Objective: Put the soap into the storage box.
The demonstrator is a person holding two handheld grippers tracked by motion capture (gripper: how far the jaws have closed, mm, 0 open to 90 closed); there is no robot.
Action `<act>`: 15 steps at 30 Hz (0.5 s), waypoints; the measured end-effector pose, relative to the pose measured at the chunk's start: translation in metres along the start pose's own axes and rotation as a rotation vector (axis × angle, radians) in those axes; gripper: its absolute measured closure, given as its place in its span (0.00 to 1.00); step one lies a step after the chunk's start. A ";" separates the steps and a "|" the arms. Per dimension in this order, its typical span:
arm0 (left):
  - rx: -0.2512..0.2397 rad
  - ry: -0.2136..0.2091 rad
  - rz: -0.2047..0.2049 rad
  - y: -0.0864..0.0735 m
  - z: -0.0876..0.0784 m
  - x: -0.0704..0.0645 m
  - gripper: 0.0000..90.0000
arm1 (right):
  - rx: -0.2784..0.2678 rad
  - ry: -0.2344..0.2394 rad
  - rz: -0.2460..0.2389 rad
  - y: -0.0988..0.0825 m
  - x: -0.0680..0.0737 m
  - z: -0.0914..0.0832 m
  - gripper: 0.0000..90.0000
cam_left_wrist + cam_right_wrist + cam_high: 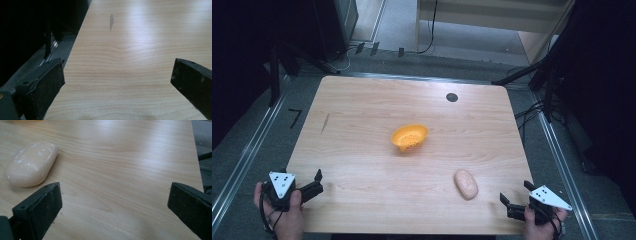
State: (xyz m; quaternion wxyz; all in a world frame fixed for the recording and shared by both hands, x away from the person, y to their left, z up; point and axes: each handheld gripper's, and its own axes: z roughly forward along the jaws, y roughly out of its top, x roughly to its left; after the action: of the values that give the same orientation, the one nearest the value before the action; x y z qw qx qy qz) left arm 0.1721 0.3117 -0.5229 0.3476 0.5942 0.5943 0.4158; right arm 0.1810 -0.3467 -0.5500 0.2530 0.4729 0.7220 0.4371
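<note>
Overhead light fell evenly on table (362,110); surroundings stayed near black. Soft white glare streaked wood in both gripper views. Pictures were low-resolution, slightly soft; near jaws blurred. Shadows were faint, short.

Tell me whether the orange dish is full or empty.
Empty: the orange dish shows only its own perforated bottom; the pale soap bar lies apart on the table.

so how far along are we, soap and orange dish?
Nothing looks done yet. The soap bar lies bare on the table, apart from the orange dish, which looks empty. Nothing in hand: the right gripper sits open beside the soap, and the left gripper is open at the near left corner. Probably left: grasp the soap and carry it to the dish.
</note>
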 end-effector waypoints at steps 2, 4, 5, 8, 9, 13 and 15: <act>0.012 0.026 0.010 0.001 0.001 -0.002 0.00 | 0.018 0.005 -0.008 0.000 0.001 0.001 0.00; 0.013 0.028 0.014 0.001 0.001 -0.003 0.00 | 0.042 0.016 -0.040 0.001 0.003 0.002 0.00; 0.013 0.030 0.019 0.001 0.002 -0.003 0.00 | 0.042 0.016 -0.040 0.001 0.003 0.002 0.00; 0.027 0.032 0.021 0.001 0.003 -0.003 0.00 | 0.105 0.031 -0.071 0.002 0.009 0.008 0.00; 0.027 0.032 0.021 0.001 0.003 -0.003 0.00 | 0.122 0.034 -0.070 0.003 0.010 0.009 0.00; 0.038 0.031 0.025 0.002 0.004 -0.003 0.00 | 0.166 0.032 -0.081 0.007 0.012 0.013 0.00; 0.041 0.033 0.030 0.002 0.004 -0.004 0.00 | 0.178 0.038 -0.078 0.010 0.012 0.013 0.00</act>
State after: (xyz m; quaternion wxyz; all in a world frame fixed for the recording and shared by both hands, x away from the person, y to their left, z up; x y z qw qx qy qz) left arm 0.1771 0.3082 -0.5234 0.3193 0.6030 0.5994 0.4186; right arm 0.1906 -0.3291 -0.5474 0.2132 0.4568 0.7805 0.3698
